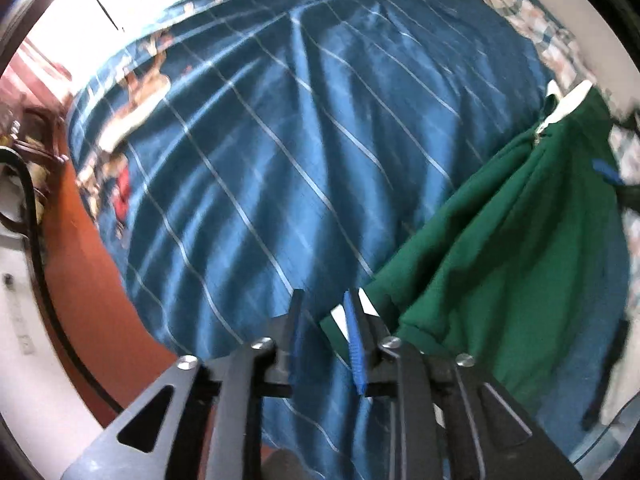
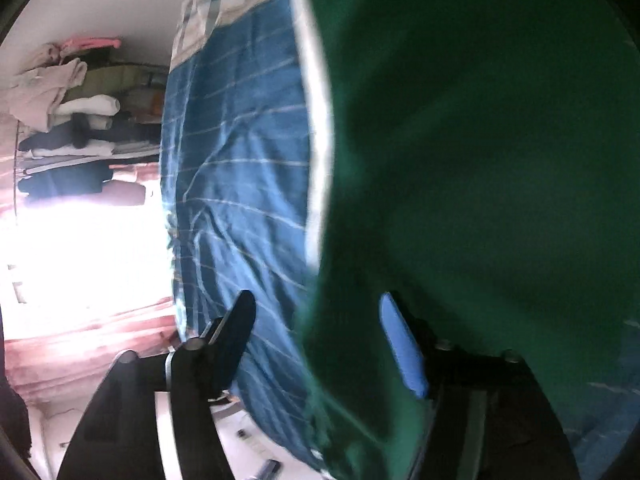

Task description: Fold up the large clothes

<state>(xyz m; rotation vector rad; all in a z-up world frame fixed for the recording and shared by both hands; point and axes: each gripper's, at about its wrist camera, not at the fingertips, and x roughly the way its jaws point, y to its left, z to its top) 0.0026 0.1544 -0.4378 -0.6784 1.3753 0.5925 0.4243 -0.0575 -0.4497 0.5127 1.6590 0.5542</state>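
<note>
Blue bedspread (image 1: 304, 152) w/ thin white stripes covers bed, creased; cartoon print along far edge in left view. Checked pillow (image 1: 532, 16) at top right edge of bed. Orange-red floor (image 1: 92, 264) beside bed at left; black cable (image 1: 36, 208) and white unit at far left. In right view: shelves w/ stacked clothes (image 2: 76, 128) by white wall, pinkish curtain (image 2: 80, 336) blown out by bright light, white floor at bottom.

Green garment (image 1: 500, 248) w/ white trim lies on bedspread at right side, spread in loose folds from near left gripper up toward pillow end. In right view same green garment (image 2: 480, 160) fills right 1/2 of frame, very close to lens, white edge band running down its left side; blurred.

Left gripper (image 1: 324, 312) aimed straight down at bed, jaws parted a little, nothing pinched; garment's white-trimmed corner just beside right finger (image 1: 356, 344), blue pad showing. Touching or not: can't tell.

Right gripper (image 2: 316, 320) angled down over bed, jaws wide apart. Green cloth drapes thru gap betw. fingers, close to blue pad (image 2: 404, 344), but not clamped. Left finger (image 2: 236, 328) clear of cloth, over bedspread.
</note>
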